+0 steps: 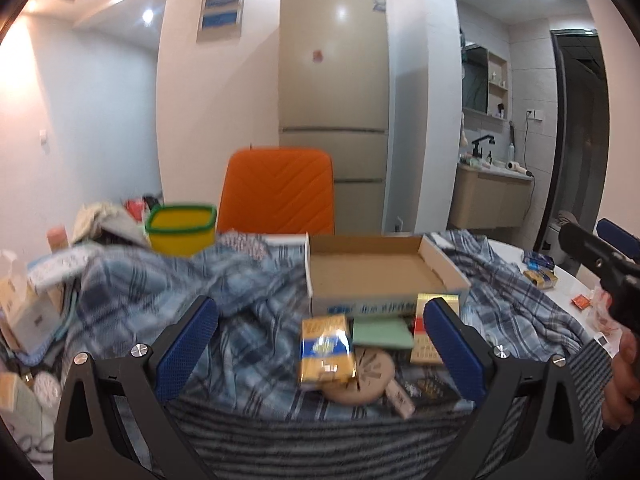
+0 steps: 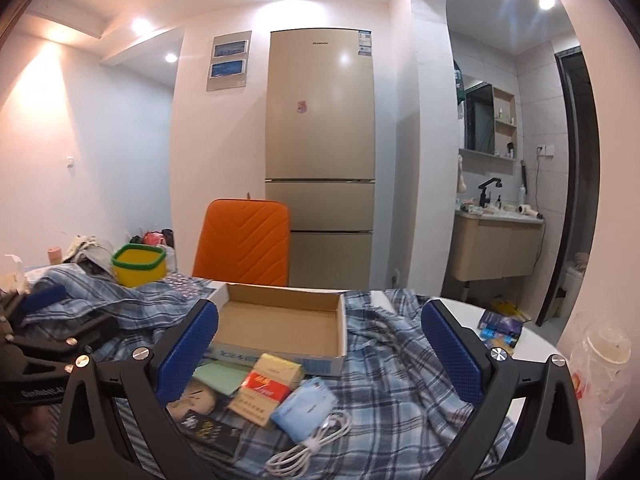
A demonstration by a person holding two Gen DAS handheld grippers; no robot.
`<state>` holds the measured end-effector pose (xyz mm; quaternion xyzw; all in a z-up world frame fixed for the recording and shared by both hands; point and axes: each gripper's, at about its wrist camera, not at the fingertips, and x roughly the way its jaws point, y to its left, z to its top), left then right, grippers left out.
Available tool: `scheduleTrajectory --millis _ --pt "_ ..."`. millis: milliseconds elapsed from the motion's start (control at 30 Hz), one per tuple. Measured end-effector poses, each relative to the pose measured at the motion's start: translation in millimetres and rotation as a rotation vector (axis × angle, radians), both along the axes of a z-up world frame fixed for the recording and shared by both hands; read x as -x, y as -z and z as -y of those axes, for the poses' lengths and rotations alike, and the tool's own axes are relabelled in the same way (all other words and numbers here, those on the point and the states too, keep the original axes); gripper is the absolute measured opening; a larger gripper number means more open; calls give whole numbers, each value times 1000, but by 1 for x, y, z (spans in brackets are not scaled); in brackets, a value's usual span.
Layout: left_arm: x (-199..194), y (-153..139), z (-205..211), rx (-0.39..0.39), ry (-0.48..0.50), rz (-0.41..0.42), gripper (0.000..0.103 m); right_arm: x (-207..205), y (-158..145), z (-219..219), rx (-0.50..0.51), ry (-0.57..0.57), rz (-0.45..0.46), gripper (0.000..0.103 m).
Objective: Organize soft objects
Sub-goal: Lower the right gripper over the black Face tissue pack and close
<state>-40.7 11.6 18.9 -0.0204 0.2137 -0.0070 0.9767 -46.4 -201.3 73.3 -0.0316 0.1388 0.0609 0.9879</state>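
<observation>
Both grippers hang wide open with nothing in them: the left gripper [image 1: 320, 340] over a yellow-blue packet [image 1: 326, 350], the right gripper [image 2: 320, 344] over a light blue tissue pack [image 2: 304, 408] and coiled white cable [image 2: 310, 446]. The plaid blanket [image 2: 400, 368] lies rumpled under everything, the empty cardboard box [image 2: 280, 320] just beyond. Risk: jaws snag blanket folds or the cable, dragging the clutter along.

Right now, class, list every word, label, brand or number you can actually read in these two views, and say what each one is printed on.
"GenRobot.AI": on the black body of the left claw, at the left edge of the right wrist view; the last letters are cut off.
Fridge brand strip and its corner sticker: too small to read.
Cardboard box blue side print: blurred.
Red and gold pack: script unreadable.
Blue and gold pack: blurred.
</observation>
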Motion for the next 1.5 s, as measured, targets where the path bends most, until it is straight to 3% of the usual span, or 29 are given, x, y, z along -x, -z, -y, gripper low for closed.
scheduleTrajectory --millis 233,400,667,833,967,1100,1267,1500 --pt "5 26 -10 15 3 -110 102 -3 16 -13 -15 -27 -115 103" --pt "8 37 -12 22 10 -168 102 -21 44 -15 -93 -68 -286 103" --pt "3 47 -13 8 5 -210 102 -45 82 -39 -104 -126 -493 103" --pt "2 53 -18 19 11 -222 102 -57 104 -49 -130 -106 -582 100" --pt "0 58 -29 75 -4 -245 102 -60 110 -59 -120 -140 -607 100" --pt "-3 68 -34 59 -37 -285 102 -66 117 -62 -153 -160 -654 100" --pt "-4 74 -42 115 -54 -308 102 -75 120 -65 -153 -155 -680 100" --pt "-8 78 -44 128 -39 -335 102 -80 135 -73 -131 -164 -738 97"
